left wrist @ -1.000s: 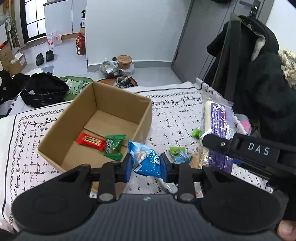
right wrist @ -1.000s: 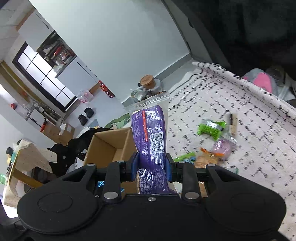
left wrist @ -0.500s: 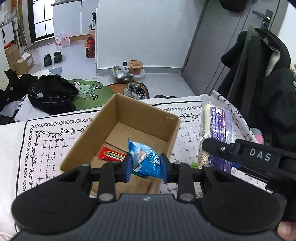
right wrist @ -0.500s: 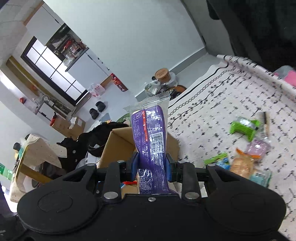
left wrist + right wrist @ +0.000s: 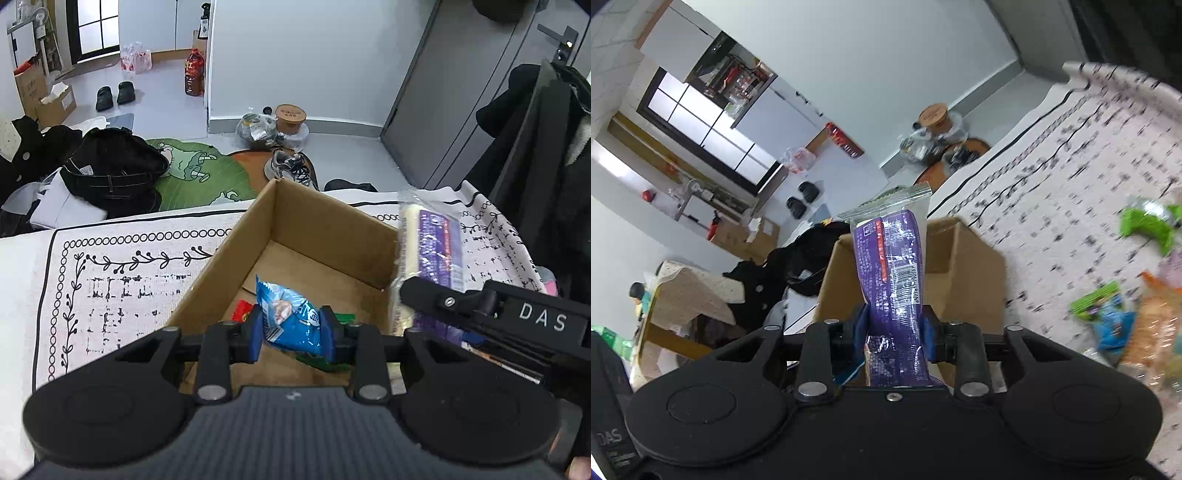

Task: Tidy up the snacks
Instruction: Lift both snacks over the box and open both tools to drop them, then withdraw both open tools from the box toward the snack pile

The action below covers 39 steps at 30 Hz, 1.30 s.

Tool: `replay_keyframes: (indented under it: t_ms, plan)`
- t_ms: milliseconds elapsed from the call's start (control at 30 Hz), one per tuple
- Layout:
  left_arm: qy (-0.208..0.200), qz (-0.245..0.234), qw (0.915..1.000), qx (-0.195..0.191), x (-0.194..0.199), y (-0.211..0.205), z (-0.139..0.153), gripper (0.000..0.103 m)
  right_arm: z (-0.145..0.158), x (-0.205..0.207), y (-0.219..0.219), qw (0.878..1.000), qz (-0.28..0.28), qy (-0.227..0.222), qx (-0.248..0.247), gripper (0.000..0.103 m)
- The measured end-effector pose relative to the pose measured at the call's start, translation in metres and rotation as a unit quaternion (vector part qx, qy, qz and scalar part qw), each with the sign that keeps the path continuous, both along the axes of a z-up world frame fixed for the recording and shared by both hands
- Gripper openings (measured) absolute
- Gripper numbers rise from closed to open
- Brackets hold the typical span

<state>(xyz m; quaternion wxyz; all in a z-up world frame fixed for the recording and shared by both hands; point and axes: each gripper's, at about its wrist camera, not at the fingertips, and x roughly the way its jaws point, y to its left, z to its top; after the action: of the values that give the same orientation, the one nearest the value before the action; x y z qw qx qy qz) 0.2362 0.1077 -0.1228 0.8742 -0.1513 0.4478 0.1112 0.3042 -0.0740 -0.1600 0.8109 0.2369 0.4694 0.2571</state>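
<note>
While the left gripper (image 5: 291, 328) is pinching a blue packet (image 5: 290, 323) over the box (image 5: 332, 229), the right gripper (image 5: 895, 332) is loosening on the purple pack (image 5: 894, 273), risking dropping it outside.

Beyond the table you face a pale grey-white wall (image 5: 295, 55) with a low skirting board, meeting a light grey floor (image 5: 159, 103). To your right stands a dark grey door (image 5: 461, 92) with a lever handle (image 5: 557, 35); dark coats (image 5: 546, 155) hang just beside it. A dark-framed window (image 5: 94, 29) at far left admits daylight. On the floor you have a green rug (image 5: 199, 173), a heap of black clothing (image 5: 110, 166), a pair of black slippers (image 5: 114, 94), a grey sneaker (image 5: 291, 168), a brown bottle (image 5: 195, 72) and cardboard cartons (image 5: 44, 99). White cabinets (image 5: 683, 40) sit above the window in the right wrist view.
</note>
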Motion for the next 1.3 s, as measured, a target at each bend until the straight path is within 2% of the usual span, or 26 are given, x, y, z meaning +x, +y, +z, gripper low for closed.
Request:
replay_keyframes:
  t_ms: [67,100,433,700,867,1033,1200,1300]
  plan:
    - [0.002,-0.001,1.0000,-0.001,0.005,0.004,-0.004,0.030,0.000,-0.002,0.001,1.000,-0.002,-0.002,0.001,0.049]
    - [0.003,0.000,1.0000,-0.001,0.007,0.005,-0.005,0.030,0.001,-0.003,0.001,1.000,-0.003,-0.006,0.001,0.049]
    - [0.001,-0.005,1.0000,0.001,0.020,0.006,-0.008,0.031,0.003,-0.004,-0.009,1.000,-0.025,0.002,-0.011,0.049]
    - [-0.010,-0.005,0.9998,0.014,0.019,0.001,0.003,0.042,0.004,-0.007,-0.015,0.999,-0.030,0.006,-0.011,0.050]
    - [-0.002,-0.007,0.9996,0.026,0.013,-0.002,0.008,0.047,0.006,-0.011,-0.022,0.999,-0.038,0.008,-0.017,0.052]
    - [0.002,-0.008,0.9995,0.030,0.005,-0.008,0.011,0.058,0.010,-0.014,-0.031,0.998,-0.045,0.001,-0.032,0.054]
    - [0.013,-0.006,0.9995,0.026,-0.001,-0.013,0.013,0.062,0.009,-0.019,-0.045,0.997,-0.050,0.008,-0.054,0.054]
    - [0.017,-0.006,0.9994,0.028,-0.004,-0.020,0.015,0.064,0.014,-0.022,-0.055,0.997,-0.048,-0.001,-0.062,0.058]
